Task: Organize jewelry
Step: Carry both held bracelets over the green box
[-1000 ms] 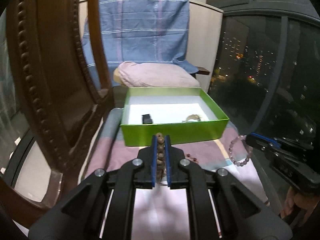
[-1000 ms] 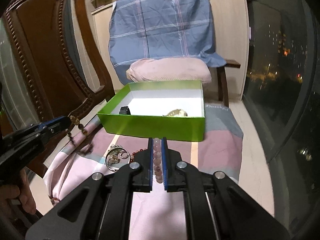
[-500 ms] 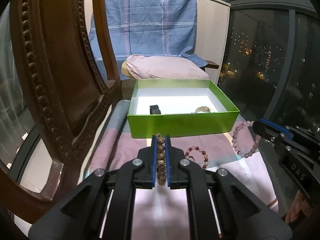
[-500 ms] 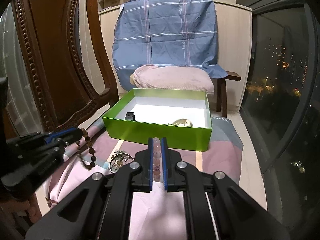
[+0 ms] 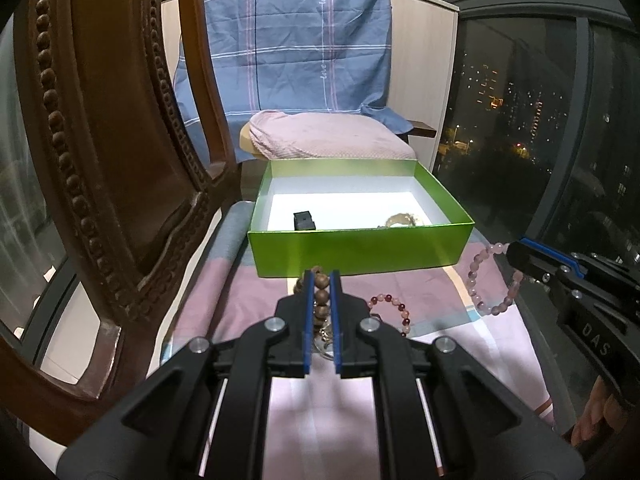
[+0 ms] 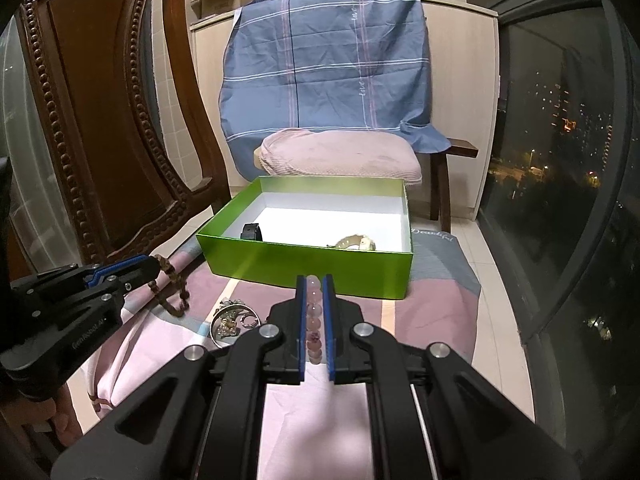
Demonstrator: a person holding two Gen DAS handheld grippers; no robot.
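Note:
My left gripper (image 5: 321, 280) is shut on a brown wooden bead bracelet (image 5: 321, 294), held above the pink cloth; it also shows in the right wrist view (image 6: 170, 286). My right gripper (image 6: 314, 285) is shut on a pale pink bead bracelet (image 6: 314, 320), which hangs from its tip in the left wrist view (image 5: 486, 280). An open green box (image 5: 360, 246) lies ahead of both grippers, holding a black item (image 5: 303, 221) and a gold piece (image 5: 402, 220). A red and pink bead bracelet (image 5: 394, 308) lies on the cloth.
A small round dish of jewelry (image 6: 234, 322) sits on the pink and grey cloth (image 6: 436, 300). A carved wooden chair back (image 5: 100, 140) stands at the left. A chair with a pink cushion (image 6: 340, 156) and blue cloth stands behind the box. A dark window (image 6: 560, 140) is at the right.
Both grippers have lifted and drawn back from the box with their bracelets held; the box now appears farther away and lower in both views.

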